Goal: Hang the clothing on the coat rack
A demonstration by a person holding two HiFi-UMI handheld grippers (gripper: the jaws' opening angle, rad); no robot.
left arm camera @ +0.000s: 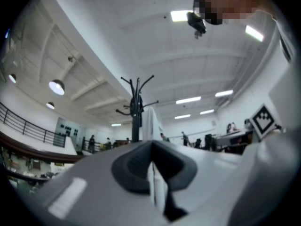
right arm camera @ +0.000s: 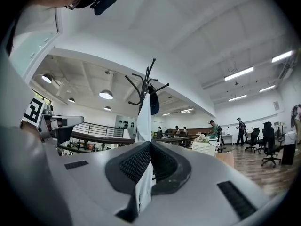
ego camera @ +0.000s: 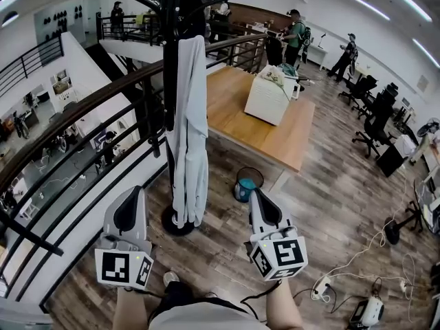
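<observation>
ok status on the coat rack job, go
Left gripper shut, right gripper shut, both empty. Grey garment hanging on the coat rack. Nothing between grippers and rack.

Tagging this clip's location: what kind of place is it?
Likely an open-plan office or lab on a mezzanine. There are office chairs on wood flooring, a wooden table, and a black railing overlooking a lower floor.
</observation>
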